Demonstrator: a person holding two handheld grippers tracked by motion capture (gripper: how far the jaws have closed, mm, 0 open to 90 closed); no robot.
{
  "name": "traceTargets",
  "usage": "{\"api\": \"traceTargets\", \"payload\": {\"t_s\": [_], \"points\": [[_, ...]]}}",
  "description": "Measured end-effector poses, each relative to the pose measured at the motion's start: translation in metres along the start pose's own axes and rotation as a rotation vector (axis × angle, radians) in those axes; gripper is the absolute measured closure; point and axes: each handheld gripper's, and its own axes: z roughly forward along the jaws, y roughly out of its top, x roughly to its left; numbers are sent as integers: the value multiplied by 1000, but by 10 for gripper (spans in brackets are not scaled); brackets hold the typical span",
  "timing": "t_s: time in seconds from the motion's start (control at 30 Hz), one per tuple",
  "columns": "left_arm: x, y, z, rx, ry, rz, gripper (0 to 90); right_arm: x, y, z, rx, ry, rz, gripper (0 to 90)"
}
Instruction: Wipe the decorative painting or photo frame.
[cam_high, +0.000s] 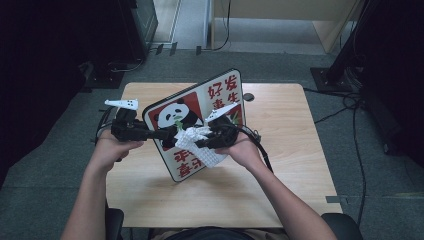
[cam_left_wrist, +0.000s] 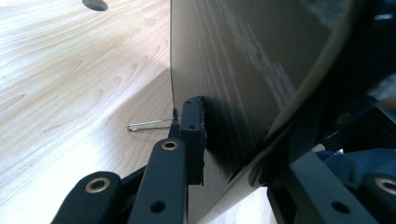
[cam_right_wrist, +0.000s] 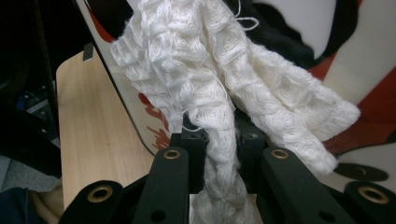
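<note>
A panda picture board (cam_high: 220, 95) with red characters stands tilted on its lower corner on the wooden table (cam_high: 285, 150). My left gripper (cam_high: 165, 134) is shut on the board's left edge. In the left gripper view one pad (cam_left_wrist: 194, 135) presses on the board's dark back (cam_left_wrist: 243, 70). My right gripper (cam_high: 202, 142) is shut on a white knitted cloth (cam_high: 192, 136), which lies against the board's printed face. In the right gripper view the cloth (cam_right_wrist: 210, 70) bunches up between the jaws of that gripper (cam_right_wrist: 219, 135) and spreads over the board (cam_right_wrist: 364, 60).
A thin wire loop (cam_left_wrist: 149, 124) sticks out beside the board's edge above the table. A small dark cable hole (cam_high: 248, 96) sits near the table's far edge. Cables (cam_high: 350, 115) trail over the floor at the right, and dark furniture (cam_high: 55, 45) stands at the left.
</note>
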Motion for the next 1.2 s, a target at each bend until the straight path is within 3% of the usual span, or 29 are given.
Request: {"api": "traceTargets", "payload": {"t_s": [1.2], "points": [[0,0,1,8,1,4,741,-10,-46,26,30,22,25,790]]}}
